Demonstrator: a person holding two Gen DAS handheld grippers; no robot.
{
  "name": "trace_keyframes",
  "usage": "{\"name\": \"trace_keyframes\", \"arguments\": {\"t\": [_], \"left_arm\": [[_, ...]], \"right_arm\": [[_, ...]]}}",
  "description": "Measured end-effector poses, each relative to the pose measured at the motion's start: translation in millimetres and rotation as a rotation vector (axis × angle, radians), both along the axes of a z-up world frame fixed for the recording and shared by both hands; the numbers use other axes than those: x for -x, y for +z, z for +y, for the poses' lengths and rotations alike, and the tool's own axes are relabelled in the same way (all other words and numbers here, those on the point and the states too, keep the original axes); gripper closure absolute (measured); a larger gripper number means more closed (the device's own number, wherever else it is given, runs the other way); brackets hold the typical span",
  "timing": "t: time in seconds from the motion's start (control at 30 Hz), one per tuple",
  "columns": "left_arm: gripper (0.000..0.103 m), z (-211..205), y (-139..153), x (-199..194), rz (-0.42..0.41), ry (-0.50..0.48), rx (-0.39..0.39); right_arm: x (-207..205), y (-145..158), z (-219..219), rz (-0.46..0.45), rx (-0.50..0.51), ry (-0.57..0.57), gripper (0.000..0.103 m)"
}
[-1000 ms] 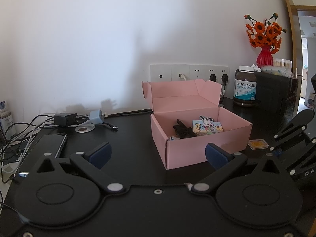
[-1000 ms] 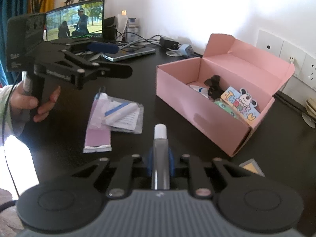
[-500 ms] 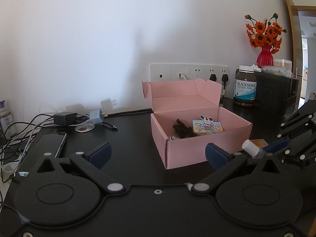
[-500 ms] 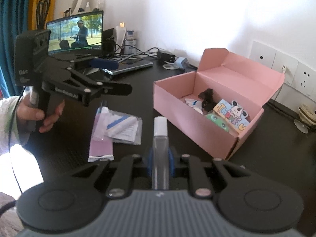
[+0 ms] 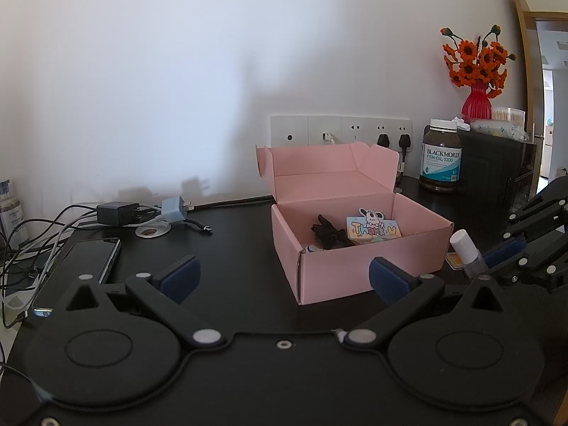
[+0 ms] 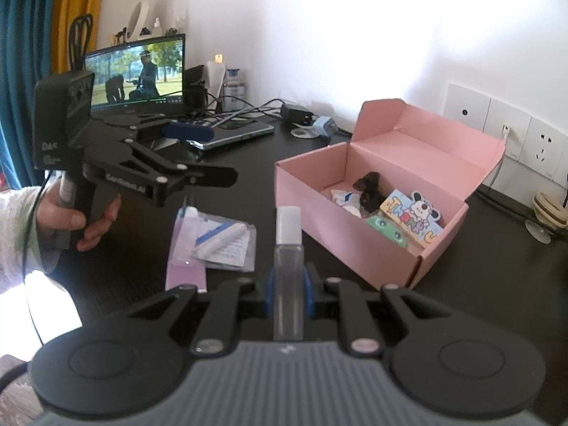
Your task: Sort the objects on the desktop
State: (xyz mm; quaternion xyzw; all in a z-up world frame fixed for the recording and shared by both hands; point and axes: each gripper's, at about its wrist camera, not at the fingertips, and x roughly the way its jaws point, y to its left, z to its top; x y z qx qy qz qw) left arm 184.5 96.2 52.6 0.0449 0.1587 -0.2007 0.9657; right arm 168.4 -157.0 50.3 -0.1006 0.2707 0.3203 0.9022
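My right gripper (image 6: 288,293) clamps a clear bottle (image 6: 288,266) with a white cap, bottom center, just left of the pink box (image 6: 376,248). My left gripper (image 5: 282,277) is wide, holding nothing. Card (image 6: 413,218) in the box reads "Thank U"; jar (image 5: 440,156) at right reads "BLACKMORES FISH OIL 1000". Black desk (image 5: 241,248), white wall, monitor (image 6: 136,72) upper left.

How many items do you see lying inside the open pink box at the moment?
4 visible in the pink box: a black object, a white packet beside it, the "Thank U" card, and a green item against the near wall. More may lie hidden underneath.
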Motion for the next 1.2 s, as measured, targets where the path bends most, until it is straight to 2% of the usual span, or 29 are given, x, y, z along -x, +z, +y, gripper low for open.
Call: {"name": "trace_keyframes", "arguments": {"t": [0.67,1.2], "left_arm": [[0.000,1.4,-0.1,-0.8,0.008,0.006,0.014],[0.000,1.6,-1.4,-2.1,0.016,0.003,0.020]], "right_arm": [[10.2,-0.1,0.9,0.000,-0.019,0.035,0.087],[17.5,16.2,-3.6,-0.040,-0.050,0.032,0.087]]}}
